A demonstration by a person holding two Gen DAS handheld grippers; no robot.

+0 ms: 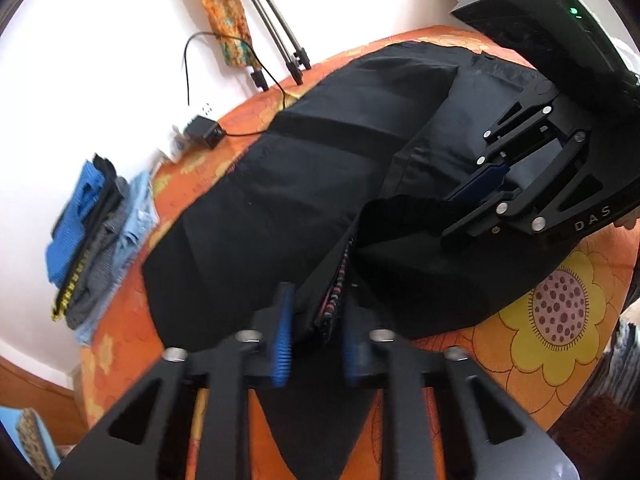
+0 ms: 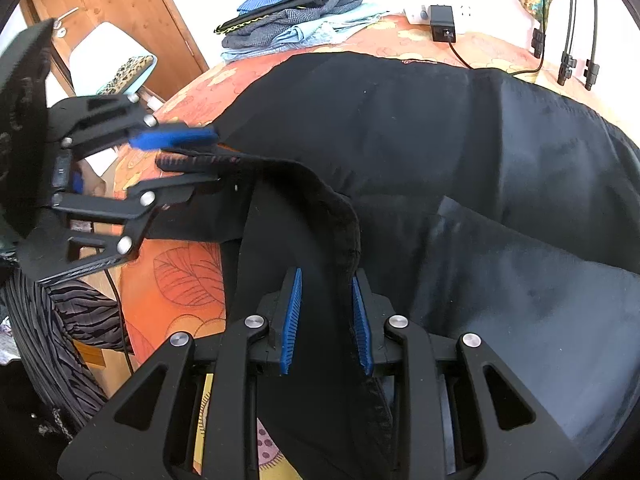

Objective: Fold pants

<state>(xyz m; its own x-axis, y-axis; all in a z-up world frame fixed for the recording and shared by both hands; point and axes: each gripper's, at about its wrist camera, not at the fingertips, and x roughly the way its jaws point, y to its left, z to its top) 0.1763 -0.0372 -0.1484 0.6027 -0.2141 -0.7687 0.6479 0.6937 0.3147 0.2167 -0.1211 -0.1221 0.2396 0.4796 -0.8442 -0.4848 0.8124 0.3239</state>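
Black pants [image 1: 280, 200] lie spread over an orange flowered bedspread [image 1: 560, 320]. In the left wrist view my left gripper [image 1: 320, 320] sits at the bottom, shut on a bunched fold of the waist, whose patterned inner band shows between the blue pads. My right gripper [image 1: 450, 216] comes in from the right, clamped on the ribbed waistband. In the right wrist view the pants [image 2: 440, 140] fill the middle. There my right gripper [image 2: 326, 288] pinches the raised waistband edge, and my left gripper [image 2: 216, 156], blurred, grips the same band further left.
A stack of folded clothes [image 1: 92, 240] [image 2: 296, 12] sits at the bed's far side by the white wall. A black power adapter [image 1: 204, 130] [image 2: 442, 20] with its cable lies close by. Tripod legs [image 1: 280, 52] stand against the wall. A wooden door [image 2: 120, 0] and a chair [image 2: 120, 64] are at left.
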